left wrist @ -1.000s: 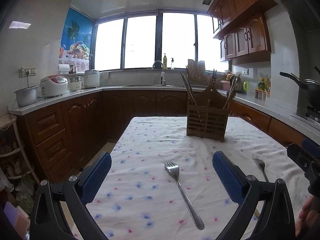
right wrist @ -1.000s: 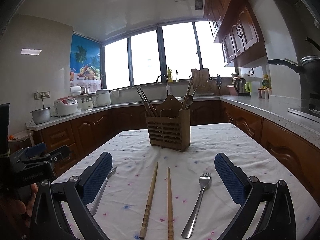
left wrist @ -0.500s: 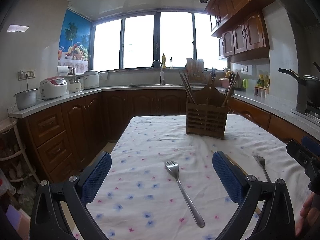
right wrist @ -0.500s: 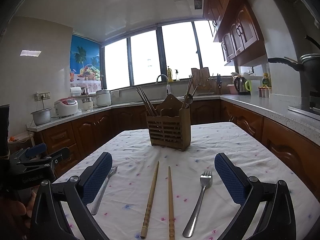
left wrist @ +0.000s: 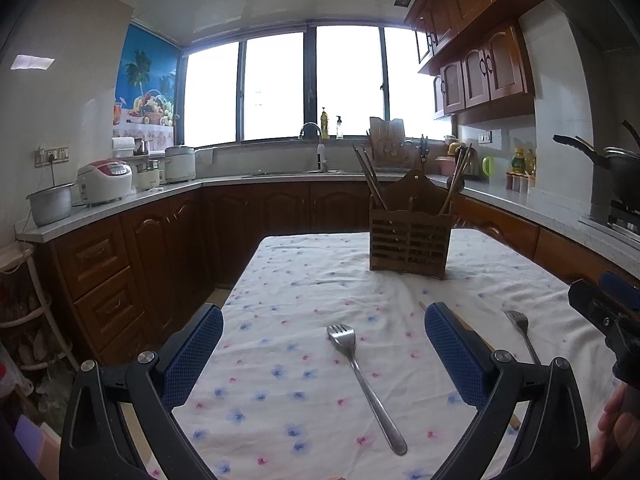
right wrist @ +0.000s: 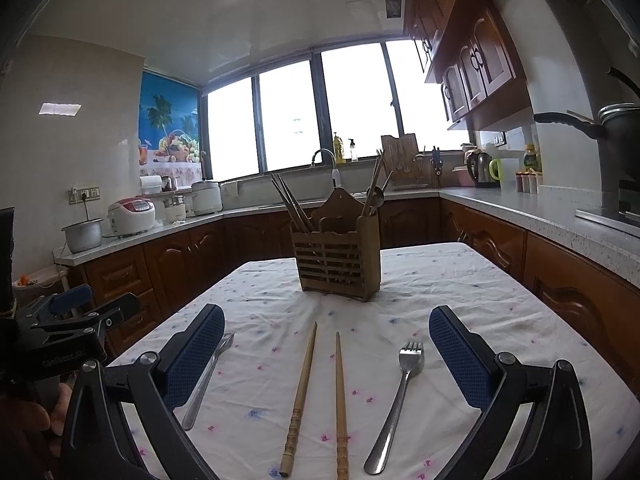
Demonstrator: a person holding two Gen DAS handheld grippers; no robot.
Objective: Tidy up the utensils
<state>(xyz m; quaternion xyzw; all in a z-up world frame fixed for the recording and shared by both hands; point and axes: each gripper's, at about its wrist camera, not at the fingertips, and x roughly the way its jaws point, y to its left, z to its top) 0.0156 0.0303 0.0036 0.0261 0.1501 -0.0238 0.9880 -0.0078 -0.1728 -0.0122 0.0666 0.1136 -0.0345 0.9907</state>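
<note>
Between my left hand-held gripper (left wrist: 322, 354)'s wide-spread blue pads lies a steel fork (left wrist: 362, 384), tines away from me, handle running toward me and angled right; nothing touches it. Pads grip nothing. Ahead and slightly right stands the wooden utensil holder (left wrist: 409, 240) on the desk (left wrist: 304, 280), which wears a white flowered cloth. Dark chopsticks lean out of the holder's left compartment, a ladle-like tool and sticks out of the right one; exact count I cannot tell. Past my left unit's right pad a second fork (left wrist: 520, 330) shows, and a chopstick tip peeks just beside that pad. My right hand-held gripper (left wrist: 600, 312) sits at the far right edge of the left wrist view.

On the right wrist view, my right hand-held gripper (right wrist: 326, 354) is also spread wide, holding nothing. Between its pads lie two wooden chopsticks (right wrist: 320, 392), nearly parallel, thin ends pointing at the holder (right wrist: 338, 256), apart from each other. Right of them, just inside the right pad, lies the second fork (right wrist: 396, 396), tines forward. The first fork (right wrist: 206, 380) lies partly hidden behind the left pad. My left hand-held gripper (right wrist: 76, 320) is at the far left edge, off the desk side. Holder stands straight ahead, well beyond the loose utensils.
</note>
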